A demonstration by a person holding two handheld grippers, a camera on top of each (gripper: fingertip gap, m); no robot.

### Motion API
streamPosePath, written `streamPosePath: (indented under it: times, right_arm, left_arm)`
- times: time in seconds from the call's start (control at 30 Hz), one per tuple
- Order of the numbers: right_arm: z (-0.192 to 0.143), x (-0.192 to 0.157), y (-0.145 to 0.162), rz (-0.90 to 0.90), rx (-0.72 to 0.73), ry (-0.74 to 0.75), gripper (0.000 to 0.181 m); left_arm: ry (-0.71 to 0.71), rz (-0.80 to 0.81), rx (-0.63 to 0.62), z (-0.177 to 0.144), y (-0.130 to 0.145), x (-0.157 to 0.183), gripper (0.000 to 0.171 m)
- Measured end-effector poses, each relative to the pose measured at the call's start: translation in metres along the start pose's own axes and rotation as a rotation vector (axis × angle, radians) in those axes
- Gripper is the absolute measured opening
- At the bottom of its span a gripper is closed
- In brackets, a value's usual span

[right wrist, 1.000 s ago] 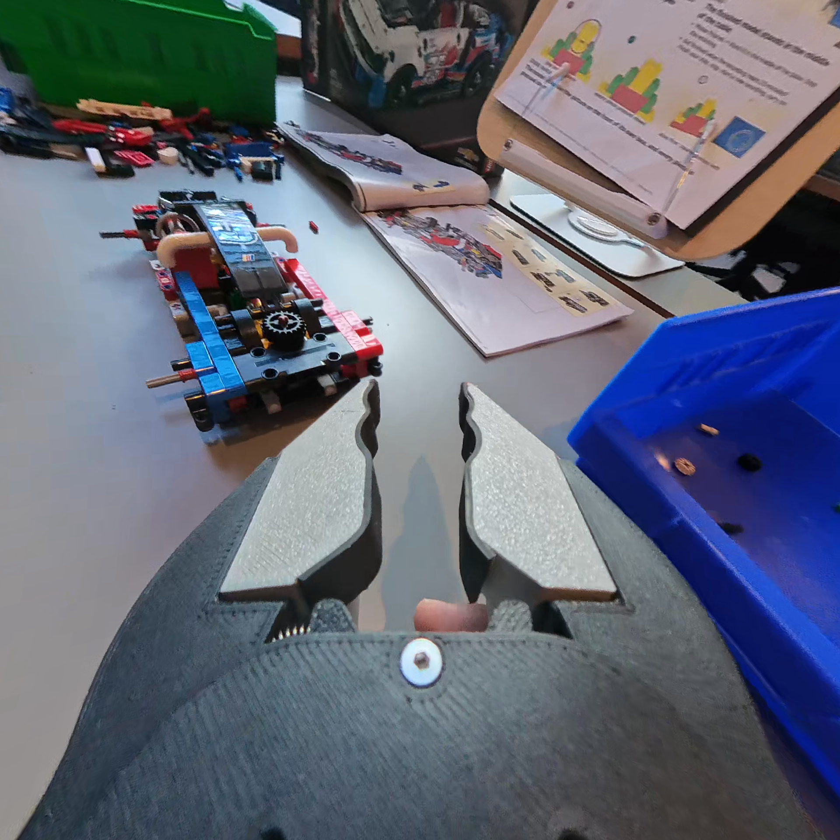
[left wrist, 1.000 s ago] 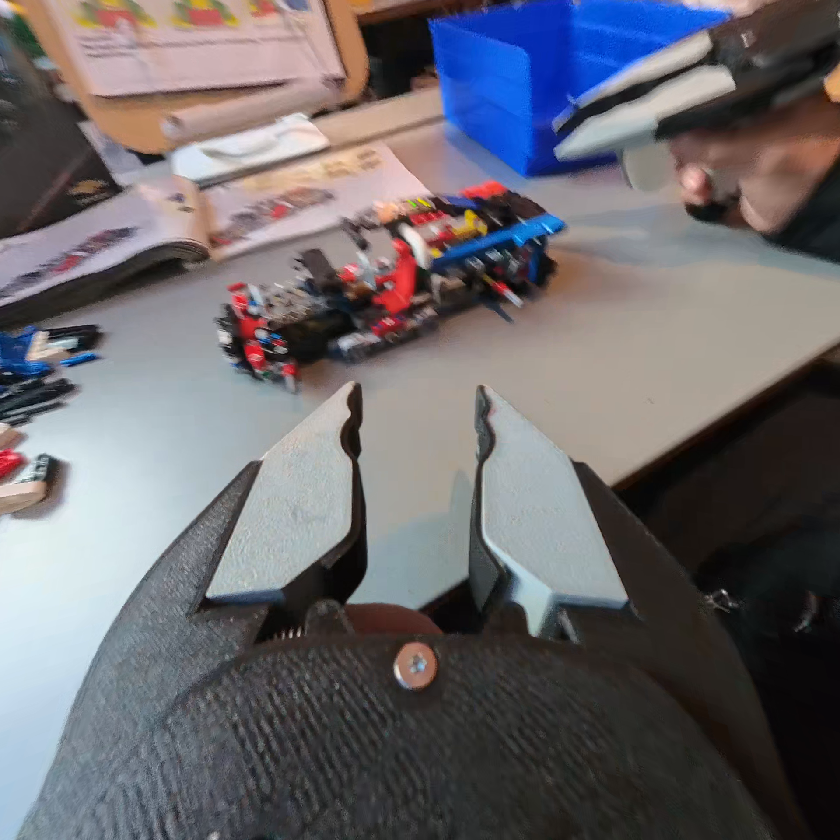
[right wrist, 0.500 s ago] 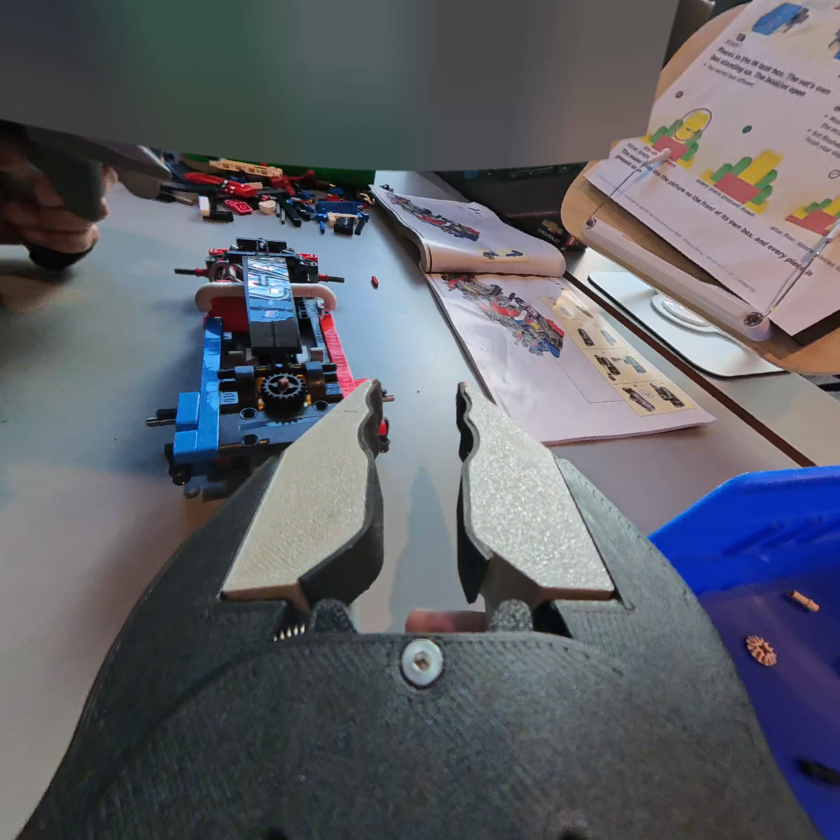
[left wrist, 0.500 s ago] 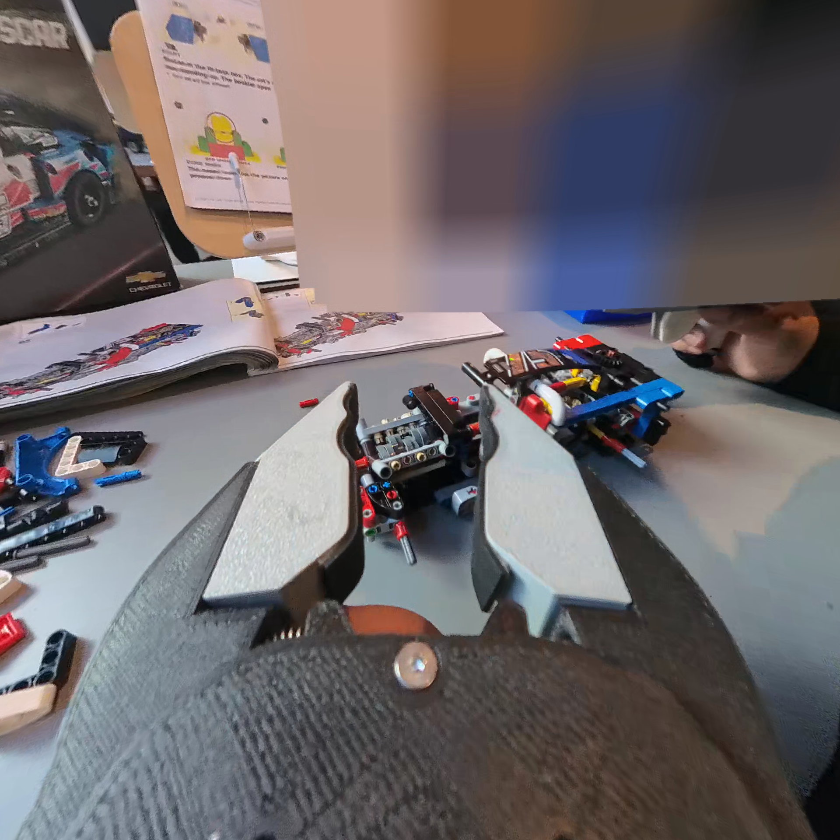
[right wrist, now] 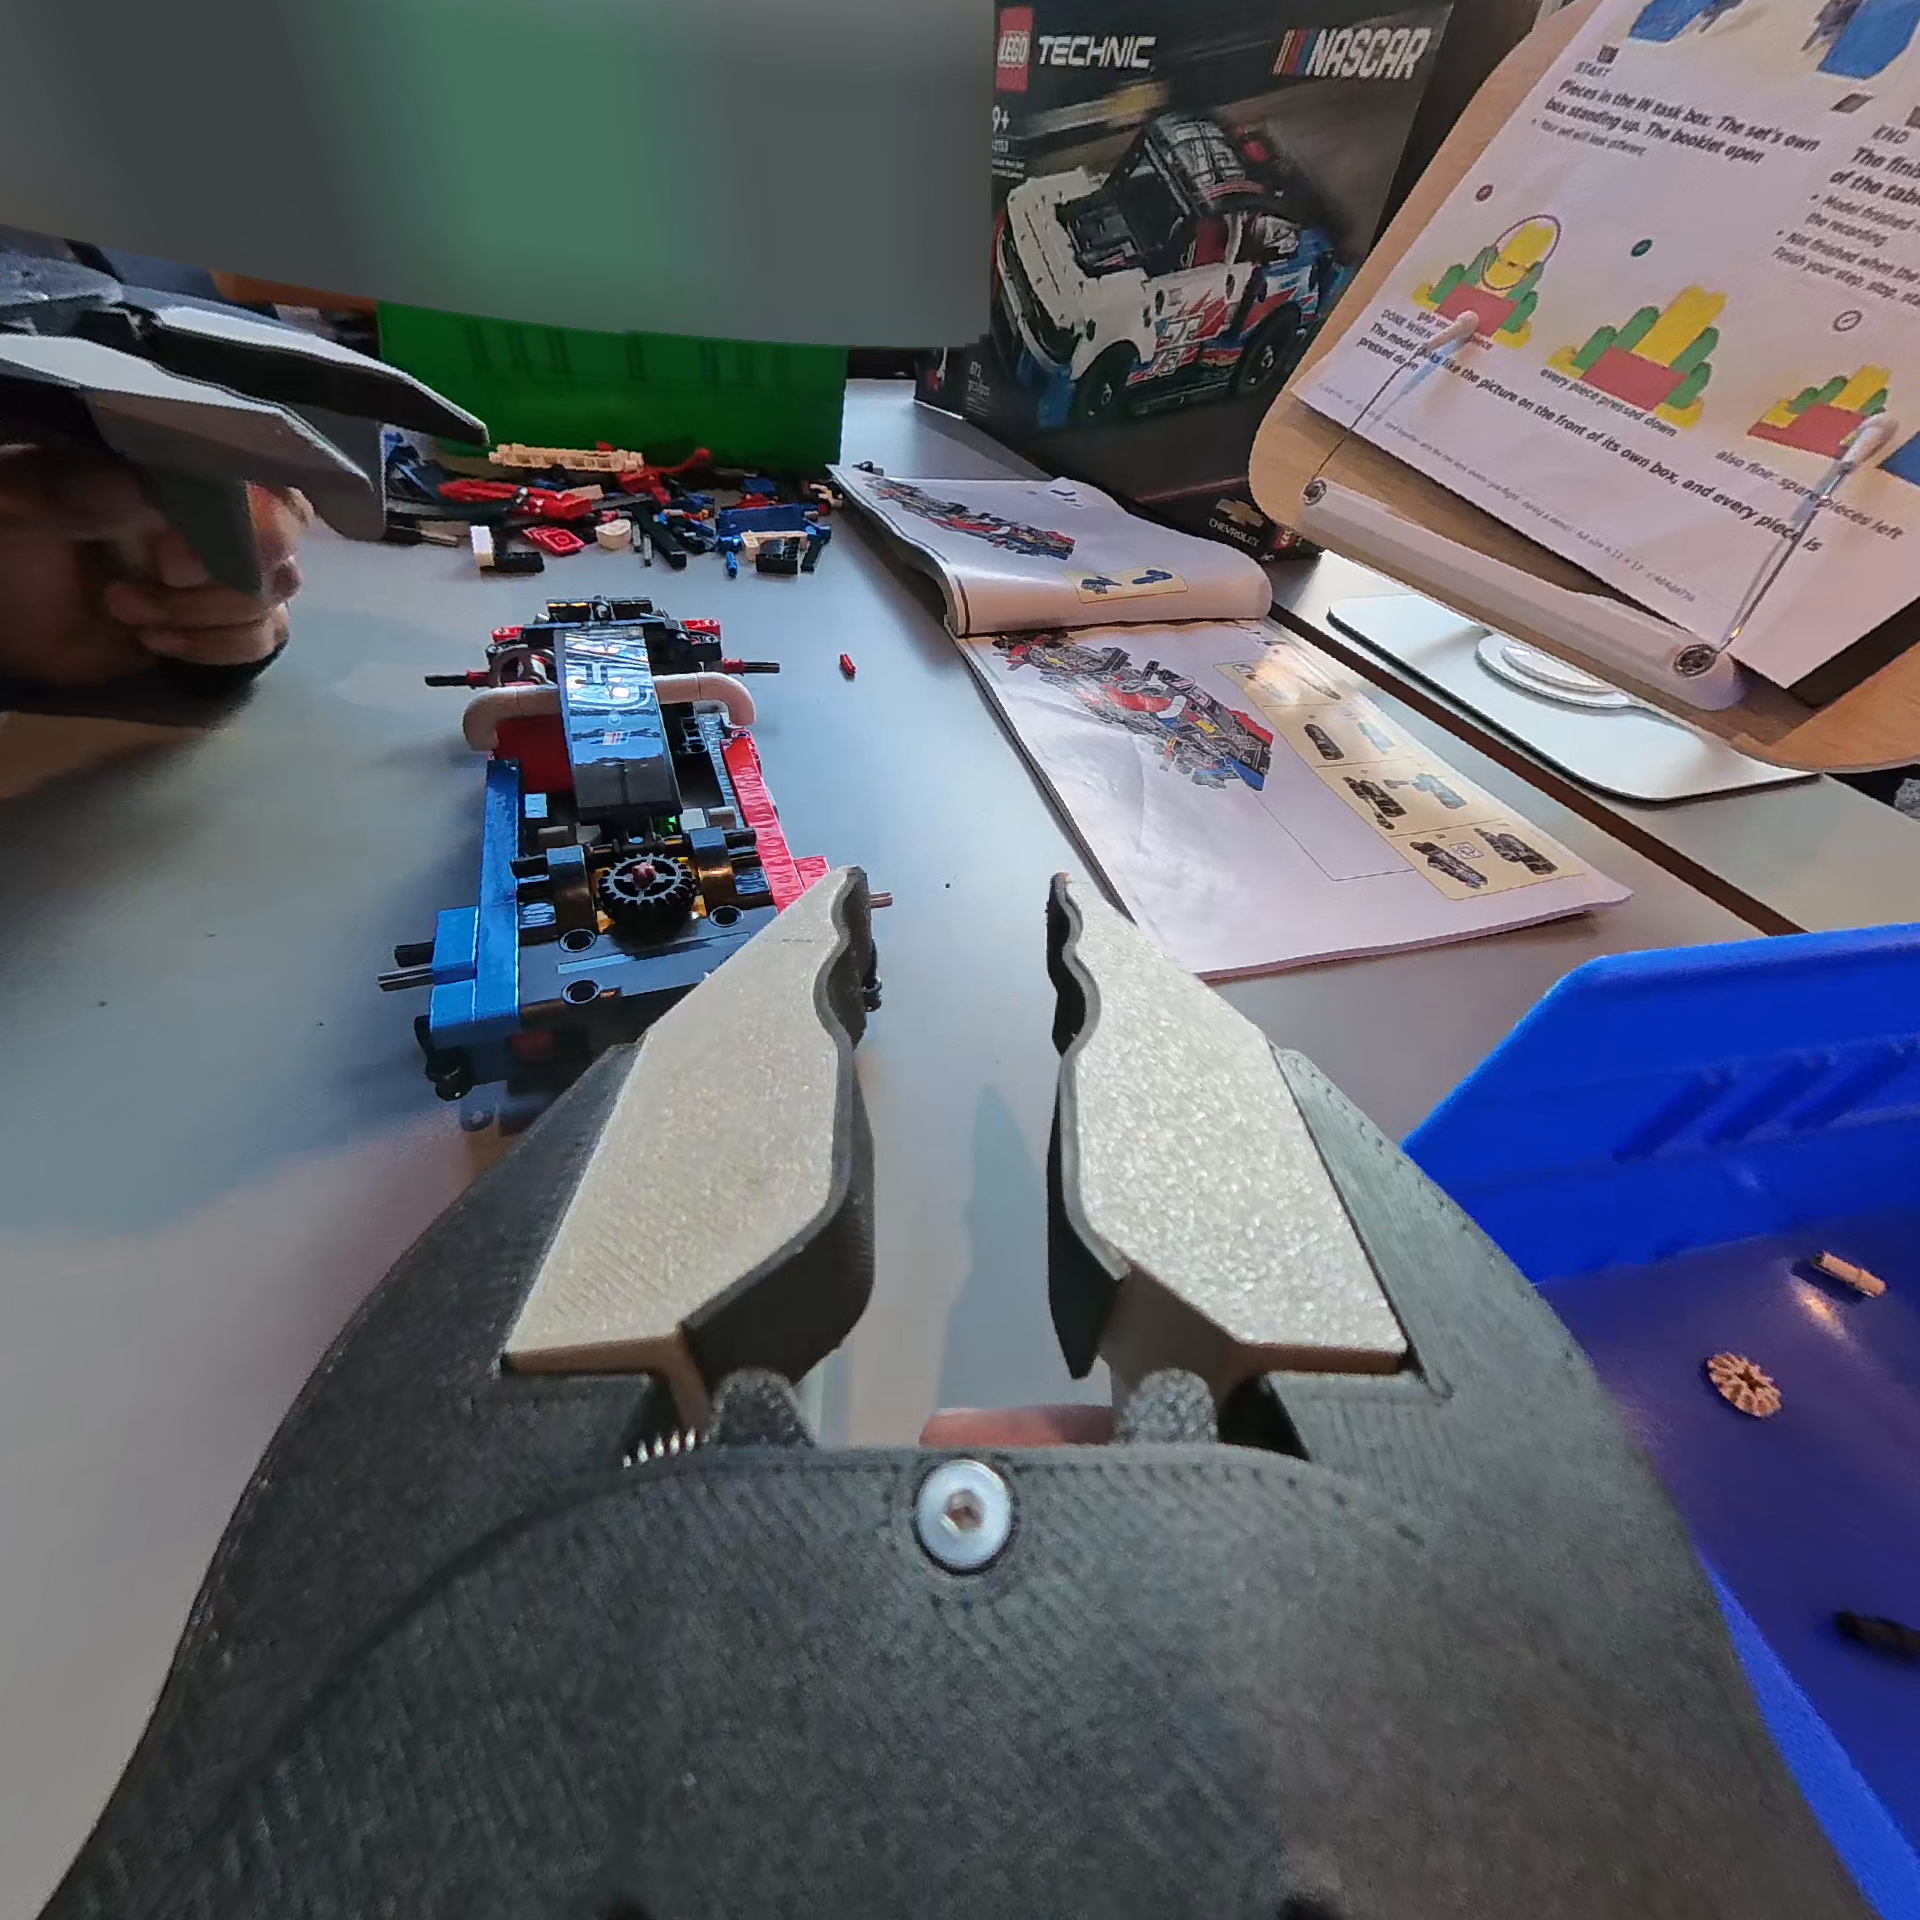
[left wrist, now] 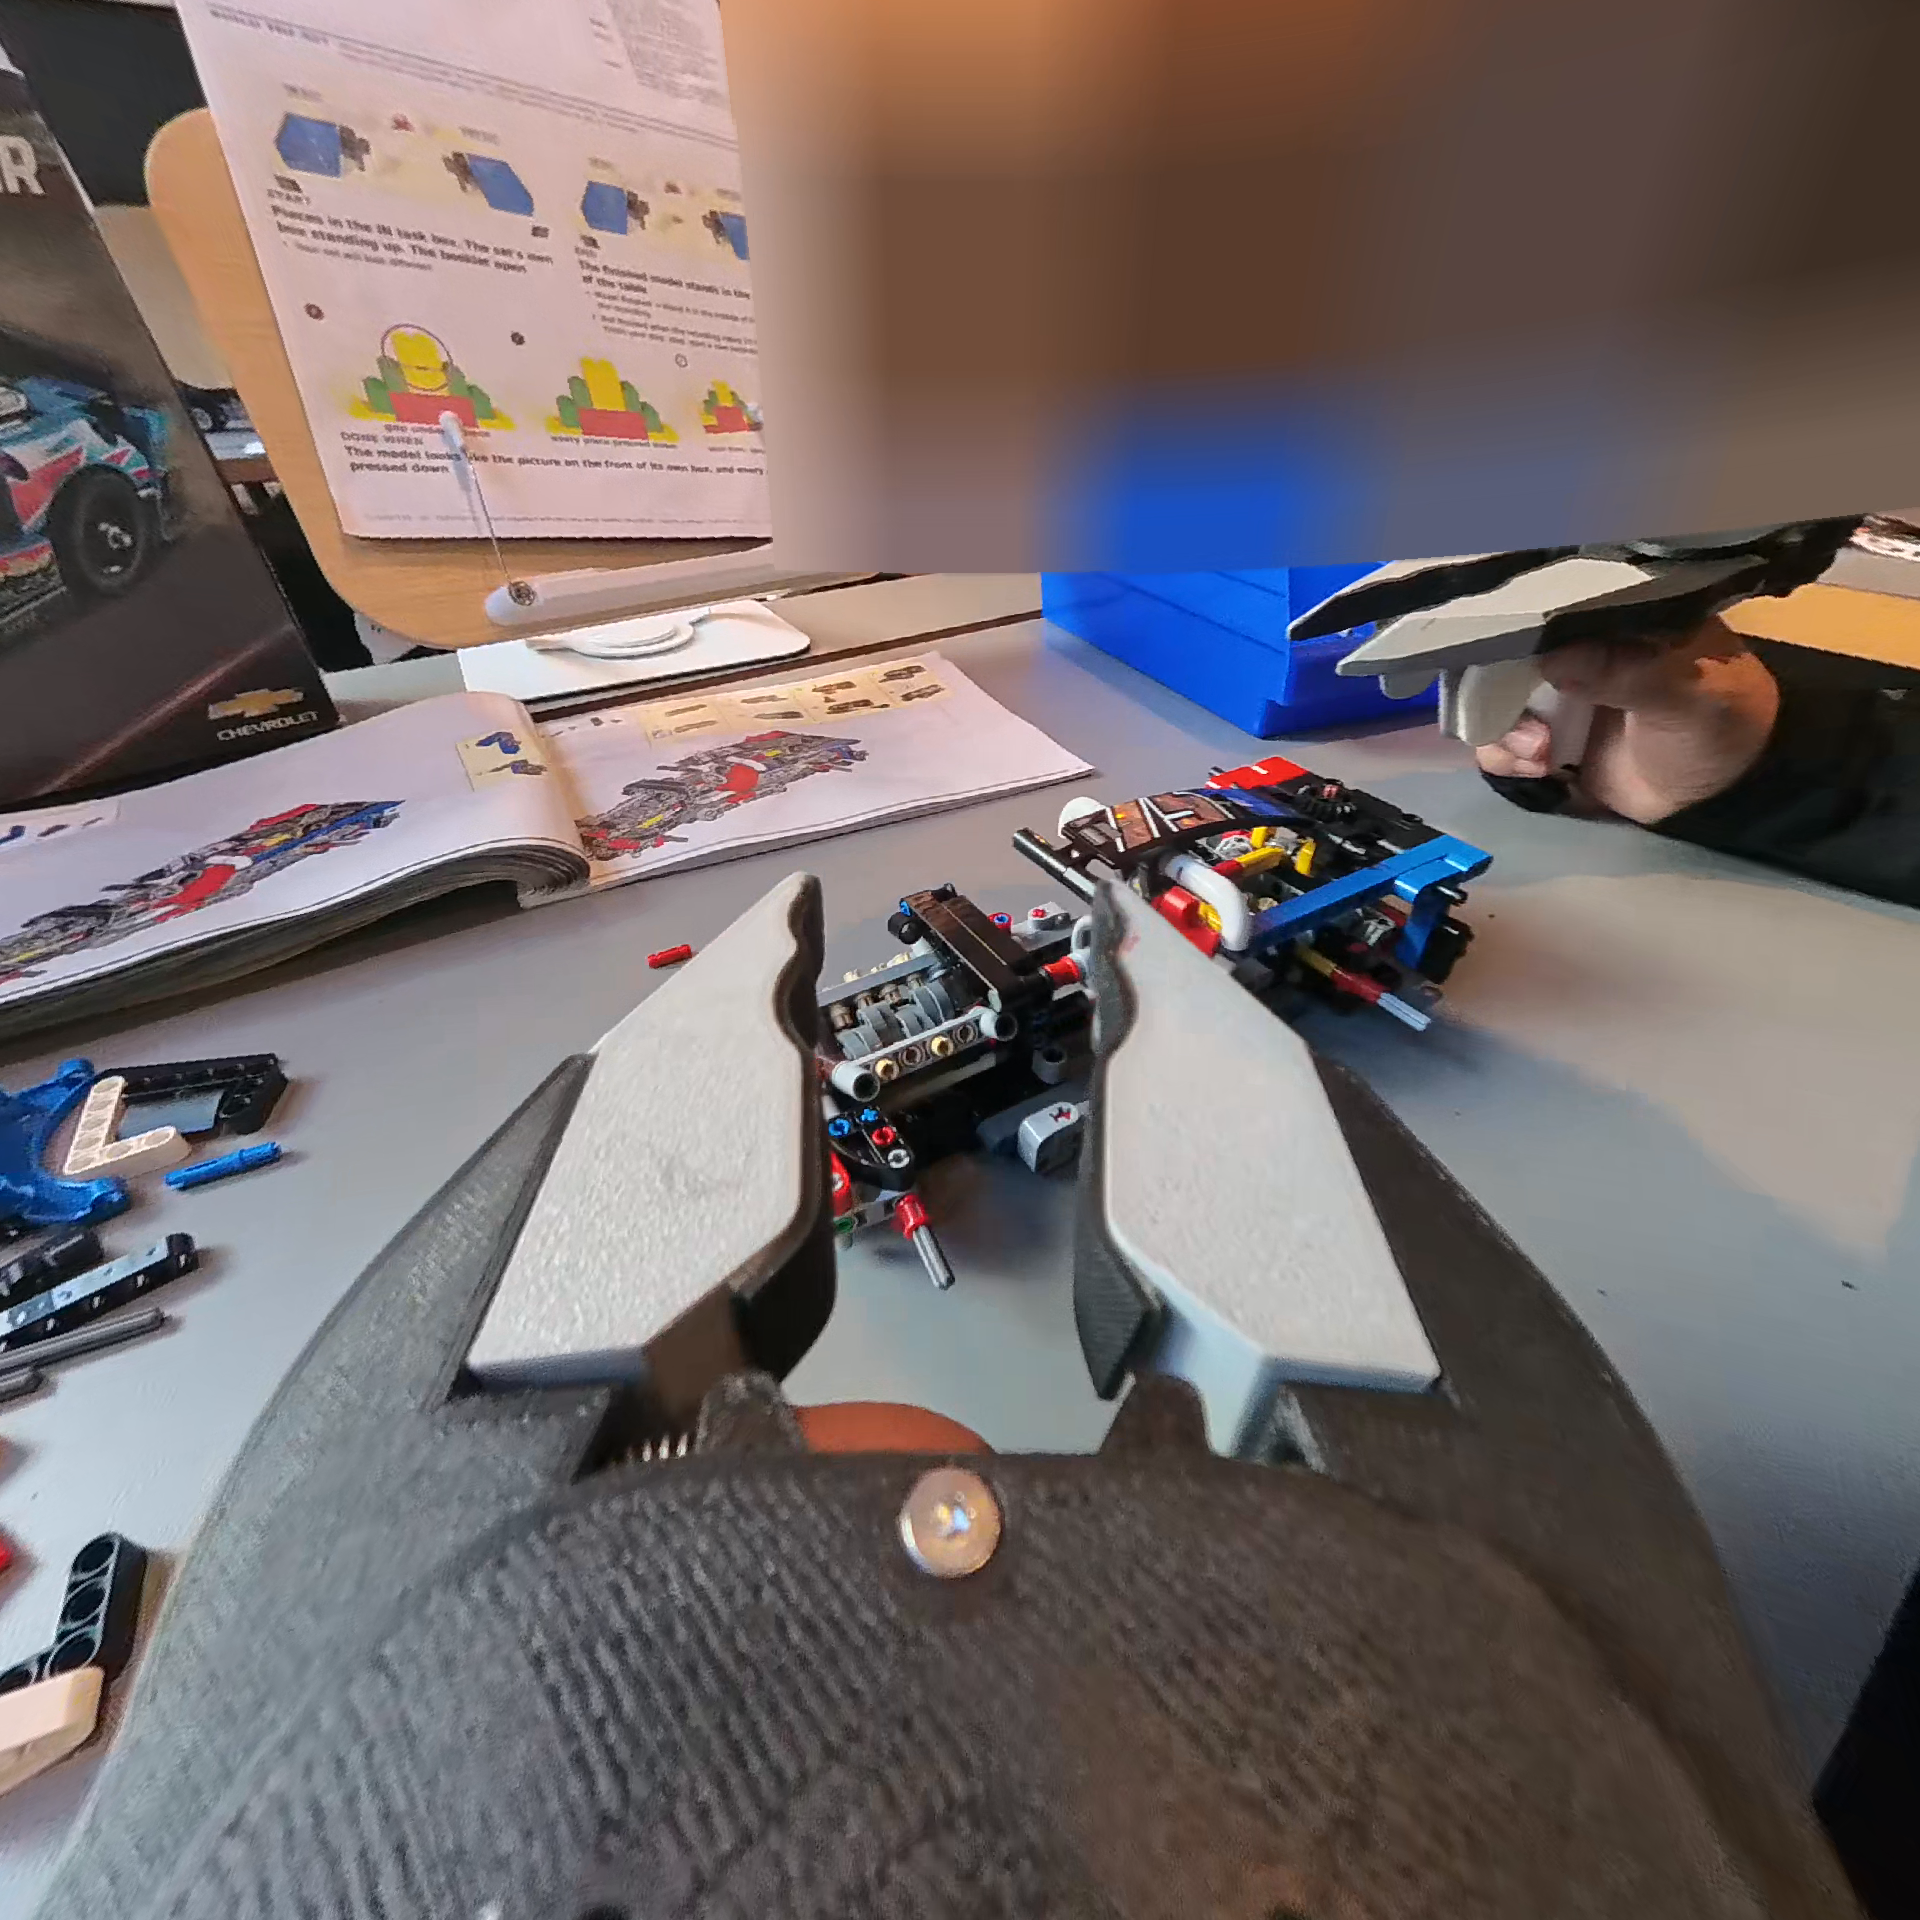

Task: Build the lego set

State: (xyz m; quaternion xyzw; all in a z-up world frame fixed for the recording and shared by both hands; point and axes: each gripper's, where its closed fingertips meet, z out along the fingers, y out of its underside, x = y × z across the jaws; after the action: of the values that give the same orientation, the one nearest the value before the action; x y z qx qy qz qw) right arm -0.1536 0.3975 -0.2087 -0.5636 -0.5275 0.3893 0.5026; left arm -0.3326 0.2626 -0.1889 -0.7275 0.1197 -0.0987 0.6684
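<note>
Landmark: part-built Lego car chassis (right wrist: 613,831), lying flat on the grey table (right wrist: 187,1039); blue beam along one flank, red beam along the other, black gear at the end nearest the right wrist view.
Left gripper (left wrist: 951,914): fingers spread wide, empty, low over the chassis's engine end; no contact can be made out.
Right gripper (right wrist: 956,904): fingers moderately apart, empty, just beside the chassis's gear end, on its red-beam side, over bare table.
Instruction booklet (right wrist: 1195,727): open, lying beside the chassis on the red-beam side.
Loose parts (right wrist: 623,520): scattered heap beyond the chassis's far end, in front of a green bin (right wrist: 623,384); black beams, blue and tan pieces.
Stray red pin (left wrist: 668,954): on the table between chassis and booklet.
Blue bin (right wrist: 1683,1122): near the chassis's gear end, past the right gripper; a tan gear (right wrist: 1742,1382) and a few small bits inside.
Set box (right wrist: 1174,260): upright behind the booklet.
Sheet stand (right wrist: 1538,520): wooden, beside the box.
Step in hand (judged): mid-build; both grippers arriving at the chassis, nothing picked.
Next move (judged): left gripper to close on the engine end and steady the model; right to fetch the piece that the open page calls for.
</note>
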Motion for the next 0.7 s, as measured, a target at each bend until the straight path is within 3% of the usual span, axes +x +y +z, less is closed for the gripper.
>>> streamPosePath:
  times: [0.23, 0.33, 0.43, 0.63, 0.7]
  right_arm:
    - [0.007, 0.003, 0.003, -0.05, -0.031, 0.025, 0.033]
    - [0.011, 0.007, 0.005, -0.065, -0.045, 0.042, 0.034]
    - [0.012, 0.01, 0.005, -0.079, -0.052, 0.07, 0.037]
    - [0.009, 0.014, 0.011, -0.134, -0.092, 0.148, 0.037]
    - [0.009, 0.016, 0.012, -0.143, -0.107, 0.166, 0.036]
  left_arm:
    - [0.003, -0.007, 0.039, 0.004, -0.006, -0.002, 0.047]
    - [0.051, -0.01, 0.116, -0.005, -0.015, 0.004, 0.057]
    - [0.038, -0.069, 0.167, -0.014, -0.02, -0.003, 0.053]
    - [0.048, -0.102, 0.067, -0.032, -0.014, -0.019, 0.047]
    - [-0.052, -0.077, -0.016, -0.04, -0.008, -0.047, 0.044]
